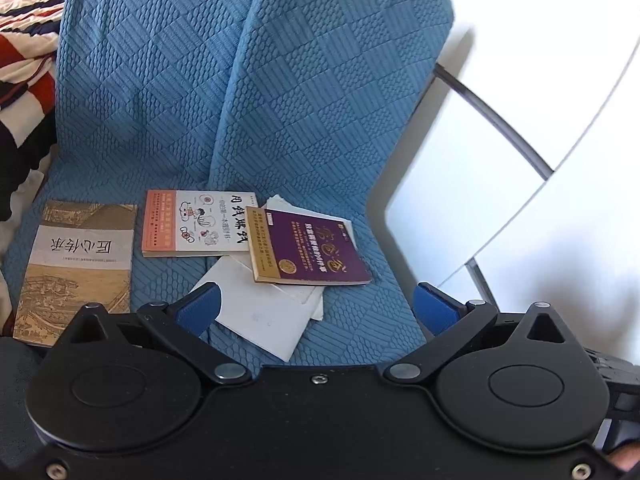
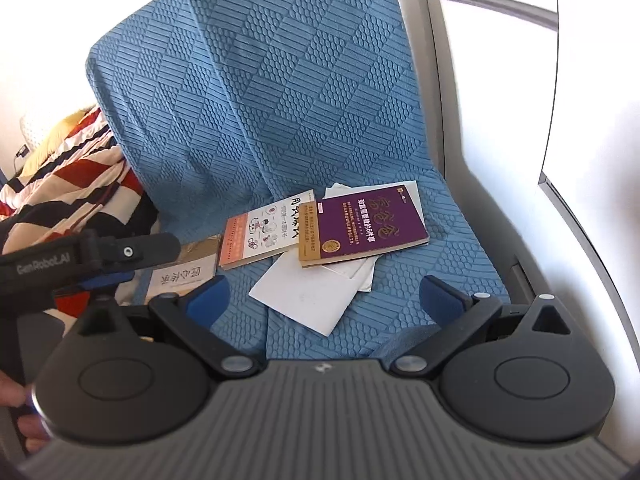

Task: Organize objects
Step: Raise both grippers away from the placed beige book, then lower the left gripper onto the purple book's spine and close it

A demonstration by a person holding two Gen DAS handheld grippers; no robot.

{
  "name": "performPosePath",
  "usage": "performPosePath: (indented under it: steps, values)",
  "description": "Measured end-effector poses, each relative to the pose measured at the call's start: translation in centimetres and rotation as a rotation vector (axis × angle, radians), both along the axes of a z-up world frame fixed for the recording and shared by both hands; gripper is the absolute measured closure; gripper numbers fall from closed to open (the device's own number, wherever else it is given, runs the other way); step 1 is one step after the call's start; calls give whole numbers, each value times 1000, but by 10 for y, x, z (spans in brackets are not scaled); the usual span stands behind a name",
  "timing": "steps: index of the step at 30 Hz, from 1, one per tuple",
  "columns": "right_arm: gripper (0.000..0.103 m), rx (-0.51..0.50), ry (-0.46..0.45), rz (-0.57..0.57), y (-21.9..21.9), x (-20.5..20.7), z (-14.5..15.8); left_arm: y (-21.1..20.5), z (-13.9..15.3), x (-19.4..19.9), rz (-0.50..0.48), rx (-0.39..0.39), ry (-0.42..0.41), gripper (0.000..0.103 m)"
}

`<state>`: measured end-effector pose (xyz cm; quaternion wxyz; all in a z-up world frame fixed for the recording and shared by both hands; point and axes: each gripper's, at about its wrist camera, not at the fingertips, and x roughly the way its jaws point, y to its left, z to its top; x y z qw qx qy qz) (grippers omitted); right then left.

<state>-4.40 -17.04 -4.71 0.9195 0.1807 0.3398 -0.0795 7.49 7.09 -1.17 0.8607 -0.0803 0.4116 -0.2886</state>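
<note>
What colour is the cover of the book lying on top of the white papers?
Deep purple with a gold strip along one side, gold title lettering and a gold seal: the purple book. Clearest in the left wrist view.

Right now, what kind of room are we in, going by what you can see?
Probably a living room or bedroom at home: books and loose papers lie on a sofa with a blue quilted cover, and a striped blanket is bunched beside it.

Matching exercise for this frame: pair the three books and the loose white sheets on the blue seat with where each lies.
1 purple book
2 orange-edged book
3 tan book
4 white sheets

A far left, alone
B middle, its corner under another book
C on top of the papers
D partly under a book, nearest the grippers

1-C, 2-B, 3-A, 4-D
</note>
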Motion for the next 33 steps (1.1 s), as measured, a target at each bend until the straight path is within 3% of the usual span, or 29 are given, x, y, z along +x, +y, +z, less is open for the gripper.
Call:
performPosePath:
  steps: [19, 24, 30, 33]
  values:
    - [1, 123, 17, -55, -65, 39, -50, -57, -47, 59, 37, 75, 68, 1]
    - [2, 195, 32, -88, -84, 51, -72, -75, -72, 78, 62, 64, 99, 1]
    - [2, 292, 47, -123, -109, 71, -101, -98, -112, 108, 74, 17, 200, 1]
    - [2, 397, 38, -111, -122, 83, -118, -108, -132, 125, 83, -5, 236, 3]
